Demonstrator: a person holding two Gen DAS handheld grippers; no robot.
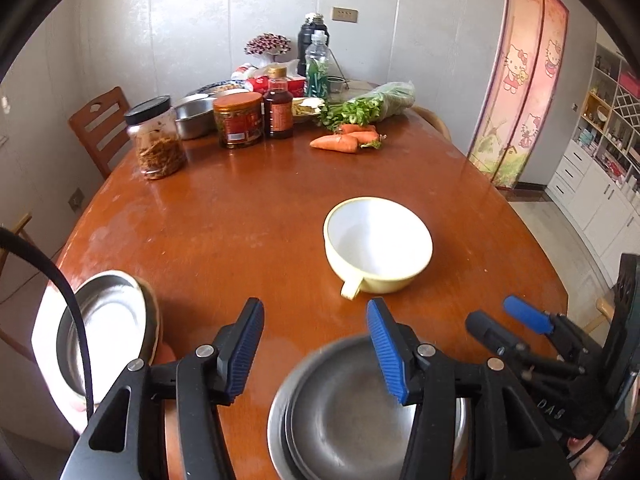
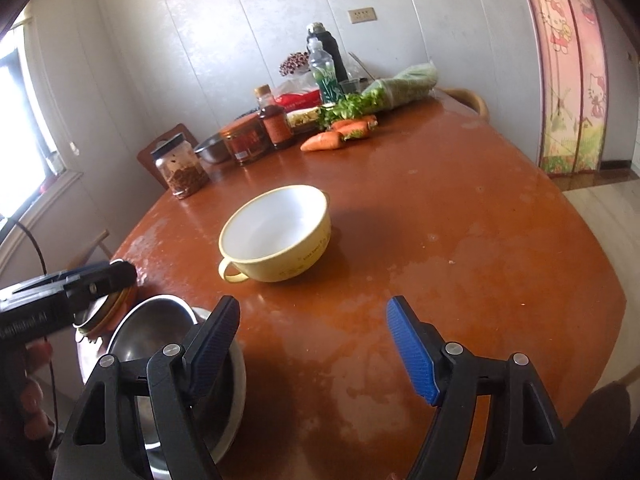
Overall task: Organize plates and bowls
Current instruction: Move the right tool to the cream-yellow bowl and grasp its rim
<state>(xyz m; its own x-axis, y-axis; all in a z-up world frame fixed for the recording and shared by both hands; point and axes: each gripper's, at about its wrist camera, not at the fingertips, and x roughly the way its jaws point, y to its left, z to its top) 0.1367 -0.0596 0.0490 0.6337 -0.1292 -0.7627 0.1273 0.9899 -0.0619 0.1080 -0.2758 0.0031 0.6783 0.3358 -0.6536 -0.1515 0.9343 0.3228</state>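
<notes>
A cream bowl with a handle (image 1: 378, 246) stands upright in the middle of the brown table (image 1: 240, 216); it also shows in the right wrist view (image 2: 276, 234). Stacked steel bowls (image 1: 352, 412) sit at the near edge, seen in the right wrist view (image 2: 160, 328) under my left finger. A steel plate on a white plate (image 1: 106, 328) lies at the near left. My left gripper (image 1: 316, 348) is open and empty above the steel bowls. My right gripper (image 2: 312, 344) is open and empty over bare table, right of the steel bowls; it also shows in the left wrist view (image 1: 504, 320).
At the far end stand a jar of dried food (image 1: 156, 138), a red-lidded jar (image 1: 238, 120), a sauce bottle (image 1: 278, 104), steel basins (image 1: 196, 114), carrots (image 1: 344, 140) and bagged greens (image 1: 376, 104). A wooden chair (image 1: 98, 128) stands far left.
</notes>
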